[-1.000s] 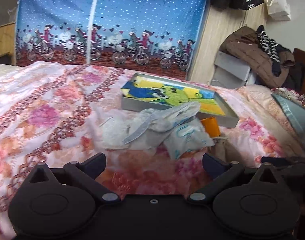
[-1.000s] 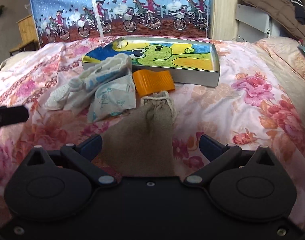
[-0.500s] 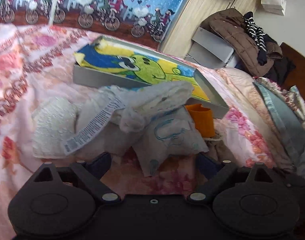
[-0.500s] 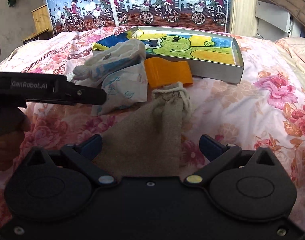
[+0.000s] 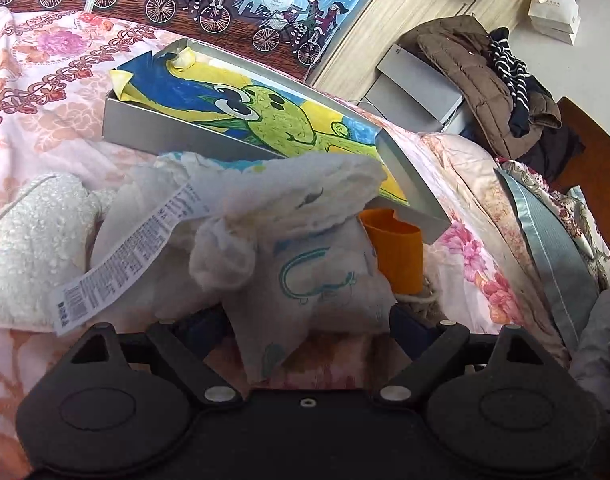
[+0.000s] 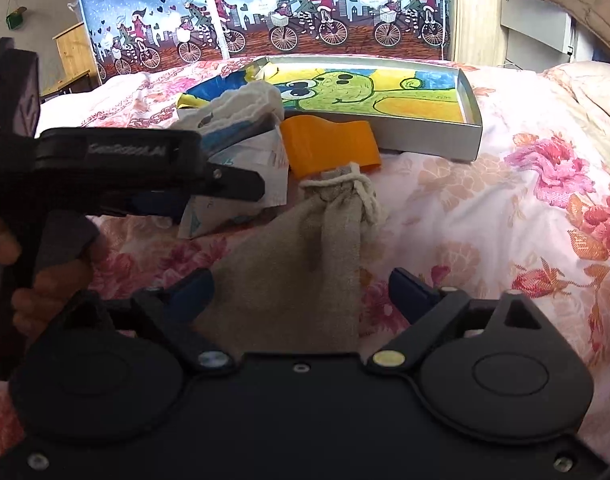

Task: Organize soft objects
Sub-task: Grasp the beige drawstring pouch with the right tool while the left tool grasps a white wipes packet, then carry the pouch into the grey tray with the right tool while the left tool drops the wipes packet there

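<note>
**Soft things heaped on the bed in front of the tray**

Farthest left on the floral bed, in the left wrist view, lies a white bobbled cloth, flat on the cover. Just beside it a long printed label trails down from a heap of white fabric that is piled against the near wall of a grey tray. A picture of a green cartoon figure lines the tray. Under that heap sits a white packet with teal print, its lower corner reaching down between the two blue-tipped fingers of the left gripper. Those jaws stand spread wide, one finger on each side of the packet, not pressing it. To the right of the packet an orange piece stands against the tray's near right corner. Farther right, off the bed, a brown coat is thrown over a pale unit.

From the right wrist view, the left gripper comes in from the left edge, held by a hand, with its tips at the packet. In the middle a tan drawstring pouch lies on the bed, its tied neck pointing toward the orange piece and close to it. The right gripper has its jaws spread, with the pouch's wide end lying between them, untouched by either finger. Behind, the tray sits toward the bed's far edge.
</note>
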{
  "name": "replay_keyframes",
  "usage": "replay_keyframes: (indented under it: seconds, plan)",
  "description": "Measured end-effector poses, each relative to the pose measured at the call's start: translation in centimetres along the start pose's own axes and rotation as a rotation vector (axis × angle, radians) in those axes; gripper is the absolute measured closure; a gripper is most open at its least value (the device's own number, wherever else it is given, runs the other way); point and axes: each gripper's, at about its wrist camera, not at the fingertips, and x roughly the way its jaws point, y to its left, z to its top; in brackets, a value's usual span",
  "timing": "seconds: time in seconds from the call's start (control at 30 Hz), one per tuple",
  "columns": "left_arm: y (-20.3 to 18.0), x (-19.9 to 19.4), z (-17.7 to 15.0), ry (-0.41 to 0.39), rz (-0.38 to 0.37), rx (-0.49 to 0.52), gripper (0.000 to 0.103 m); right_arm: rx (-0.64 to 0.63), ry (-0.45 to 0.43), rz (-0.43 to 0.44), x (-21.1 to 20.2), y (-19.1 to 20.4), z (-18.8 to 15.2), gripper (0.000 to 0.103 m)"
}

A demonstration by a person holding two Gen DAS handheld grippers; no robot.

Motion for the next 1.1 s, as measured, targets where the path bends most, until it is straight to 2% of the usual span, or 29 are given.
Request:
replay_keyframes:
  seconds: [0.1,0.2,0.27,0.4,0.43,0.47,0.57,0.67,0.8,1.1]
  plan:
    - [0.2,-0.1,0.2,-0.014,0.006,-0.008,0.025,0.023,-0.013,0.007,-0.2,-0.1,-0.1,0.031]
    - [0.8,-0.3,0.3,-0.022,0.006,-0.043,0.04,0.039,-0.013,0.021,-0.1,-0.2,-0.1,0.043]
    - [1.0,-0.2,0.4,-0.013,-0.009,-0.061,0.058,0.053,0.001,0.039,-0.1,-0.4,-0.4,0.052]
    - [0.8,0.0,0.0,-0.016,-0.003,-0.037,0.066,0.058,0.008,0.051,0.0,-0.4,-0.5,0.068]
    - [0.9,-0.1,0.0,-0.018,0.0,-0.039,0.072,0.058,0.005,0.049,-0.1,-0.4,-0.6,0.071]
    - [0.9,0.0,0.0,-0.011,0.011,-0.041,0.091,0.058,-0.001,0.046,-0.1,-0.5,-0.5,0.077]
    - [1.3,0.1,-0.4,0.004,0.02,-0.066,0.091,0.071,-0.006,0.043,-0.3,-0.7,-0.7,0.086]
    - [0.9,-0.4,-0.5,-0.011,0.028,-0.047,0.093,0.061,-0.012,0.028,-0.4,-0.5,-0.8,0.094]
    - [0.1,-1.4,-1.1,-0.019,0.051,-0.016,0.094,0.02,-0.02,0.001,-0.8,-0.3,-0.9,0.099]
    - [-2.4,-6.5,-2.7,-0.072,0.11,0.086,0.096,-0.258,-0.127,-0.127,-3.2,2.6,-0.9,0.102]
